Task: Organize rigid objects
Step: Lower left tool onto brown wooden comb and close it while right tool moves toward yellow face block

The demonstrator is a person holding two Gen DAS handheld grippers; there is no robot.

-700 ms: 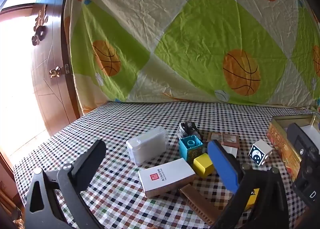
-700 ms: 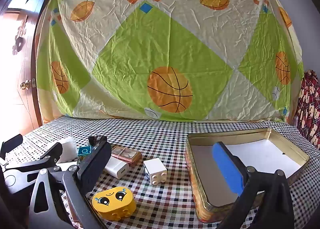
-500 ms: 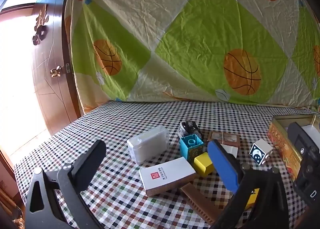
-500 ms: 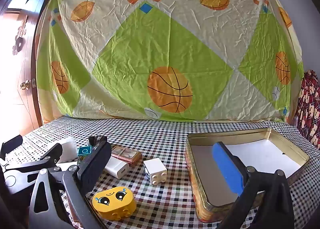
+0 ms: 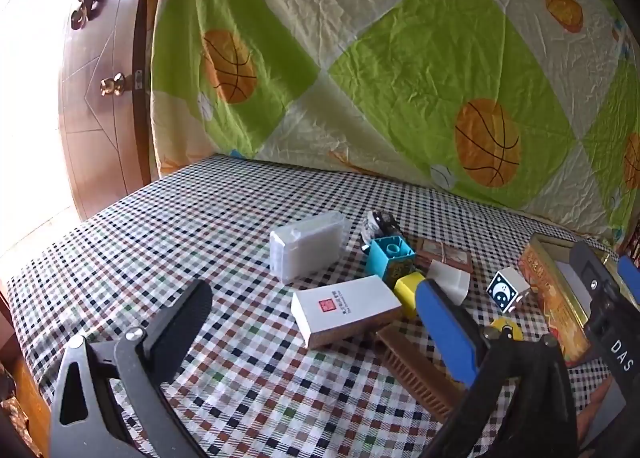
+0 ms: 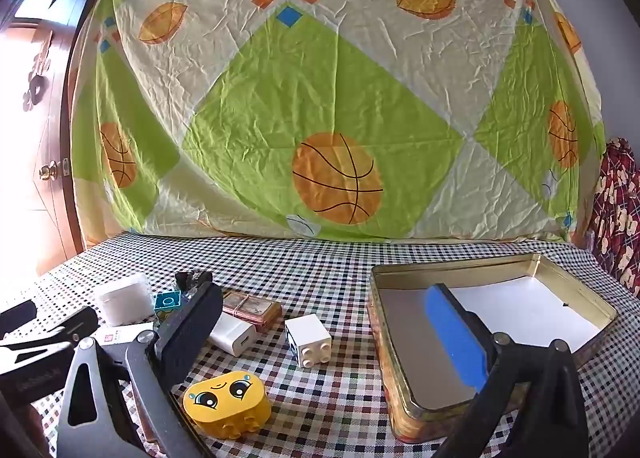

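Small objects lie scattered on the checked tablecloth (image 5: pixel 200 226). A white card box (image 5: pixel 344 310), a clear plastic box (image 5: pixel 306 252), a teal block (image 5: pixel 390 254), a yellow block (image 5: pixel 408 288) and a brown comb (image 5: pixel 416 370) sit ahead of my left gripper (image 5: pixel 316 314), which is open and empty. Under my right gripper (image 6: pixel 320 318), also open and empty, are a yellow face block (image 6: pixel 226 404), a white stud block (image 6: pixel 309 340) and a white charger (image 6: pixel 232 336). A gold tin tray (image 6: pixel 576 282) stands to its right, with only white paper inside.
A basketball-print sheet (image 6: pixel 336 118) hangs behind the table. A wooden door (image 5: pixel 96 106) stands at the left. A banded card pack (image 6: pixel 252 308) and a dark crumpled object (image 6: pixel 192 280) lie near the teal block. A patterned red cloth (image 6: pixel 618 218) is at the far right.
The left wrist view has rolled and shifted slightly, bringing the objects closer and more tilted in its picture. The right gripper's view is unchanged. Nothing on the table has moved.
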